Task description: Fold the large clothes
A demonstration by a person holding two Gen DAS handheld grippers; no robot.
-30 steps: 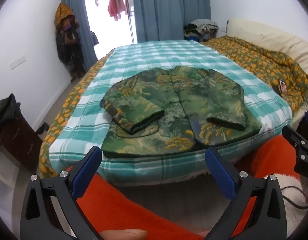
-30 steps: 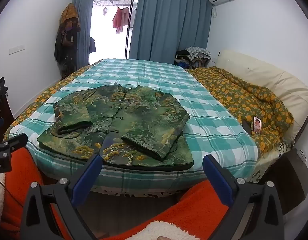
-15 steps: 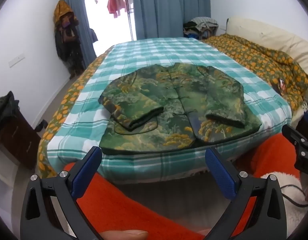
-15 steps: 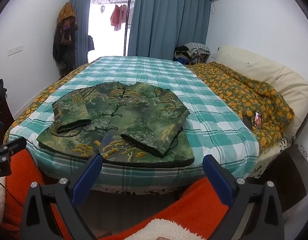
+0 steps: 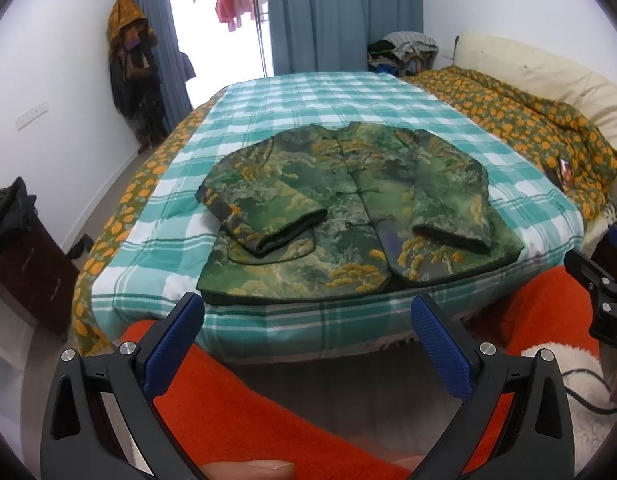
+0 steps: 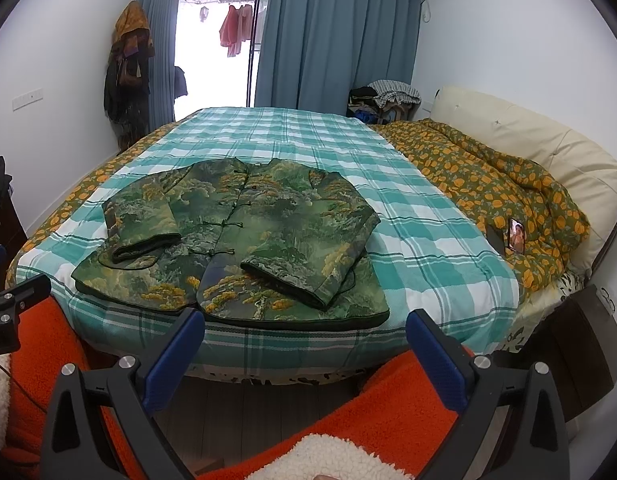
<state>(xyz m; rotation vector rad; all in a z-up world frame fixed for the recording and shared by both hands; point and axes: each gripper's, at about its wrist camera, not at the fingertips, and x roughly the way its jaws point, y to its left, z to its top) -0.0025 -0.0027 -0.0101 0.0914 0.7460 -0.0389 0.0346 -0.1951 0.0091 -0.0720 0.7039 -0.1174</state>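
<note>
A green and gold patterned jacket (image 5: 348,216) lies flat, front up, near the foot edge of a bed with a teal checked cover (image 5: 308,100). Both sleeves are folded in over its front. It also shows in the right wrist view (image 6: 244,240). My left gripper (image 5: 308,320) is open and empty, held back from the bed's near edge, level with the jacket's hem. My right gripper (image 6: 304,332) is open and empty, also short of the bed edge. Neither touches the jacket.
An orange-flowered quilt (image 6: 500,184) and a cream pillow (image 6: 540,148) lie along the bed's right side, with a phone (image 6: 516,234) on the quilt. A dark cabinet (image 5: 24,264) stands left. Orange sleeves (image 5: 268,412) fill the foreground. Blue curtains (image 6: 336,36) hang behind.
Both grippers have pulled back and risen slightly, so the jacket and bed sit a little farther and lower in view. The jacket has not moved. Both grippers stay open.
</note>
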